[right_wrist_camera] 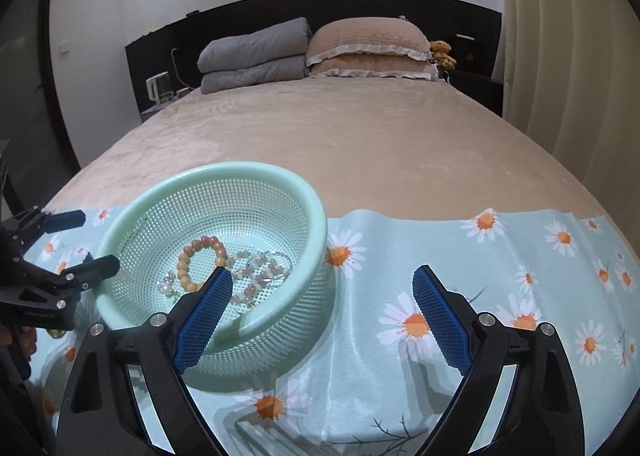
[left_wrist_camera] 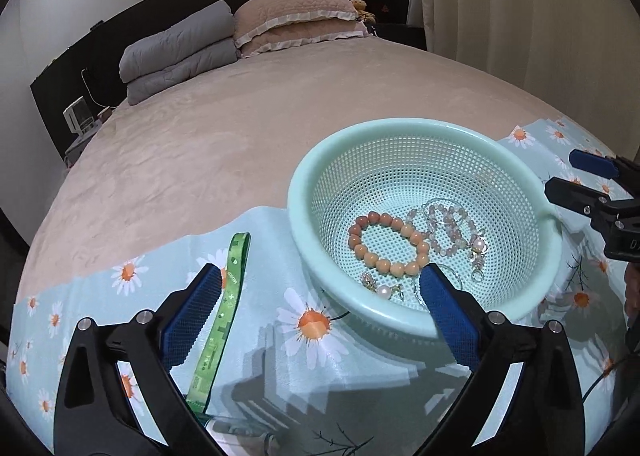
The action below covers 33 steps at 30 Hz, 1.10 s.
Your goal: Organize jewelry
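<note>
On daisy cloth point(left_wrist_camera: 280, 240): green strap point(left_wrist_camera: 224, 308), print unreadable; both grippers' jaws apart, empty.

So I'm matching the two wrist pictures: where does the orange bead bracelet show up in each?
Left wrist: orange bead bracelet right of centre, on the floor of the green basket.
Right wrist: bracelet left of centre, just beyond the near left finger.
Shared landmark: the basket.
</note>
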### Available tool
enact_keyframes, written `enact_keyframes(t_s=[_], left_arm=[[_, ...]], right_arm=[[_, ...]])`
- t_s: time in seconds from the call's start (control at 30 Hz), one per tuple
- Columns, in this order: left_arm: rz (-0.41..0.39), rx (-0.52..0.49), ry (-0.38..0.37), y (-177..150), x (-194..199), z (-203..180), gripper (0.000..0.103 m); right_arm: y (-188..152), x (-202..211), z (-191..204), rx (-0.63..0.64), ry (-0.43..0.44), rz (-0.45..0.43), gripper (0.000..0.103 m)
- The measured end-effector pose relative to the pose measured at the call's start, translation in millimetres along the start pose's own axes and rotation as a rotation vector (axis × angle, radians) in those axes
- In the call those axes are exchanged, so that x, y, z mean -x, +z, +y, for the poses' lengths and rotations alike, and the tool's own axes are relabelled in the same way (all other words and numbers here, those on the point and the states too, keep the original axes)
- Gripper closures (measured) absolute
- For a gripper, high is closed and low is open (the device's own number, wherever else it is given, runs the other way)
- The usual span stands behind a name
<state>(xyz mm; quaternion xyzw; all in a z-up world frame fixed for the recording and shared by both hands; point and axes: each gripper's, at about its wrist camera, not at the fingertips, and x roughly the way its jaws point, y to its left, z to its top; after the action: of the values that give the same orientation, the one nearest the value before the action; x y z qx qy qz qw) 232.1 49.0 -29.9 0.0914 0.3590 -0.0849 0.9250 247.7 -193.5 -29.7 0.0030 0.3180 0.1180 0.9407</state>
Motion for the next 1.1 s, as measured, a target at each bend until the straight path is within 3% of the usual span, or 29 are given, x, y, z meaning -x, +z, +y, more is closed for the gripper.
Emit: enact_keyframes(t_s=[0.13, 0.17, 0.2, 0.23, 0.27, 0.3, 0.33, 0.47, 0.73, 1.1], left_arm=[[0.000, 0.074, -0.045, -1, -17, 5, 0.008], [0.000, 0.084, -0.059, -1, -20, 5, 0.010], [0.002, 0.085, -0.070, -1, -22, 4, 0.019], [0.004, 0.084, -0.078, -1, -22, 2, 0.029], [0.013, 0.083, -0.095, -1, -23, -1, 0.032], [0.019, 0.083, -0.124, -2, -22, -3, 0.042], [0.025, 0.087, -0.142, -2, -21, -6, 0.044], [0.049, 0.040, -0.090, -4, -14, -18, 0.045], [0.058, -0.014, -0.056, -19, 33, -32, 0.045], [0.092, 0.007, -0.065, -58, 89, -58, 0.045]], right_arm=[[-1, -22, 0, -0.015, 0.051, 0.036, 0.017], [-2, -27, -1, -0.026, 0.052, 0.045, 0.017], [-2, -31, -2, -0.038, 0.064, 0.052, 0.019], [-3, -33, -2, -0.048, 0.091, 0.058, 0.030], [-3, -36, -1, -0.053, 0.125, 0.074, 0.038], [-4, -38, 0, -0.056, 0.158, 0.088, 0.053], [-6, -38, 3, -0.054, 0.188, 0.094, 0.062], [-10, -24, 15, 0.018, 0.133, 0.092, 0.062], [-23, 29, 27, 0.079, 0.131, 0.088, 0.061], [-57, 93, 46, 0.084, 0.066, 0.117, 0.057]])
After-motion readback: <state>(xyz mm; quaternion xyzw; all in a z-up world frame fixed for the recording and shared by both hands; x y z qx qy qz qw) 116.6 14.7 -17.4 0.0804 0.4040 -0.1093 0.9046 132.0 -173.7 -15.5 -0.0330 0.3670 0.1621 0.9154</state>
